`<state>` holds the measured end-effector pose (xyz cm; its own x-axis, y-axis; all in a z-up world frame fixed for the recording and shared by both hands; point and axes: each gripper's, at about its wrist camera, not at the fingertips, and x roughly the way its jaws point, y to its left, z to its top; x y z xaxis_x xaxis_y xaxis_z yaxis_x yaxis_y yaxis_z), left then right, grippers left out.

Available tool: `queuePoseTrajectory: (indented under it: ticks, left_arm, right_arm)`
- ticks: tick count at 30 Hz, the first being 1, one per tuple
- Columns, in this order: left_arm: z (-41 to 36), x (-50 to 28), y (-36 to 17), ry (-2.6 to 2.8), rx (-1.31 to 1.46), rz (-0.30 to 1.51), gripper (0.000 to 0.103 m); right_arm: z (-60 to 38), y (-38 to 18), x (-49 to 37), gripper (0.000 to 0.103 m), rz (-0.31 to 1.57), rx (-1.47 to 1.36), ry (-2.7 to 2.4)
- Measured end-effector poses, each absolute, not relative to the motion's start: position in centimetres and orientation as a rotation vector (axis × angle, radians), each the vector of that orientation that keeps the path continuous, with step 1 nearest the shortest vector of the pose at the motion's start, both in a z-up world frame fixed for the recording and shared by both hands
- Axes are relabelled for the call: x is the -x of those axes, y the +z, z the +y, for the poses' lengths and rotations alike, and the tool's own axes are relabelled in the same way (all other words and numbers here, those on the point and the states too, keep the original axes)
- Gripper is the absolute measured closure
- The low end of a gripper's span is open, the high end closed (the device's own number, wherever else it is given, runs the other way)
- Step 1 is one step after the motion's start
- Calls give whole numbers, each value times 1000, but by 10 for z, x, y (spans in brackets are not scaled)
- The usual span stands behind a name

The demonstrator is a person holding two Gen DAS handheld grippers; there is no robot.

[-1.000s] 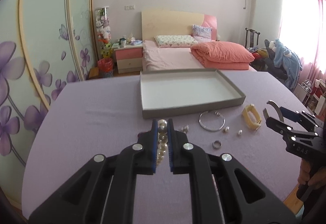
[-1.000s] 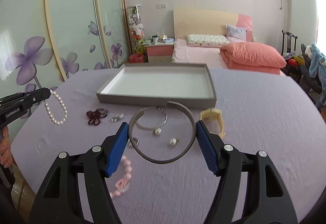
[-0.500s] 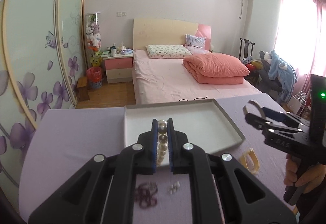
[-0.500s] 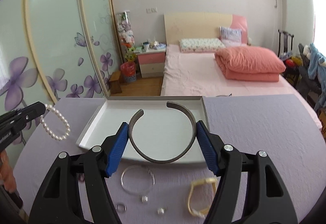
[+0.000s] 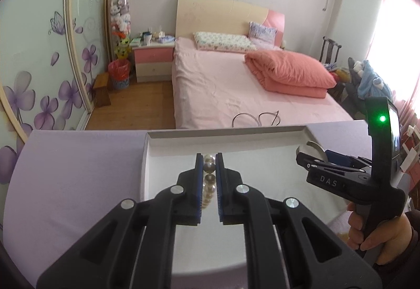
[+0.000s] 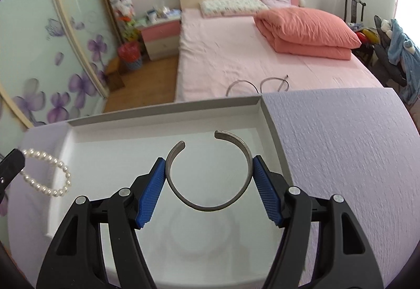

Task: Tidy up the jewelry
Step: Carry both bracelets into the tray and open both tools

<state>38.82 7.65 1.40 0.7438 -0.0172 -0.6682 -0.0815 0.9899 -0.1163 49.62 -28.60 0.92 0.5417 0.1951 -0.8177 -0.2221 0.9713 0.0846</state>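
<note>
My left gripper (image 5: 209, 157) is shut on a white pearl bracelet (image 5: 208, 178), which hangs between its blue pads over the grey tray (image 5: 225, 131). The same pearl bracelet (image 6: 50, 173) dangles at the left edge of the right wrist view, above the tray's left wall. My right gripper (image 6: 209, 165) is shut on a grey open cuff bangle (image 6: 207, 206), its pads pressing both sides of the cuff. It hovers over the white tray floor (image 6: 131, 147) near the tray's right wall. In the left wrist view the right gripper (image 5: 309, 155) appears at the right, held by a hand (image 5: 378, 233).
The tray lies on a table with a lilac cloth (image 6: 341, 157). Beyond the table's far edge are a pink bed (image 5: 236, 89), a nightstand (image 5: 153, 57) and a floral wardrobe (image 5: 39, 65). A chair with clothes (image 6: 393, 52) stands at the right.
Both grippers have moved forward from over the loose jewelry to above the tray, each keeping its piece. The loose pieces on the cloth have dropped out of sight.
</note>
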Motion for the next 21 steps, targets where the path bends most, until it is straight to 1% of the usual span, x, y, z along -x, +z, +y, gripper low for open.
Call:
queuePoseTrajectory:
  ticks: [9,15,17,18,19,21]
  left_arm:
    - [85,-425,-5,61,154,774,94]
    - [89,-434,-19,70,176,796,94]
    - [90,-434,-22,76,179,798,93]
    - [91,-434,-23,73,188,800,93]
    - [94,-432,-22,75,199,801,91]
    - [100,-427,-21,76,227,796,79]
  right_arm:
    - [-272,-1,-512,35,1005,83,173]
    - [-269,-6,-517,35,1027,94,146]
    - [-270,-7,-516,34,1045,75,161]
    - [-270,-5,-516,32,1044,65,167]
    - [-272,-3,-515,26,1038,57,171]
    - [-275,5,-509,25,1010,47,178]
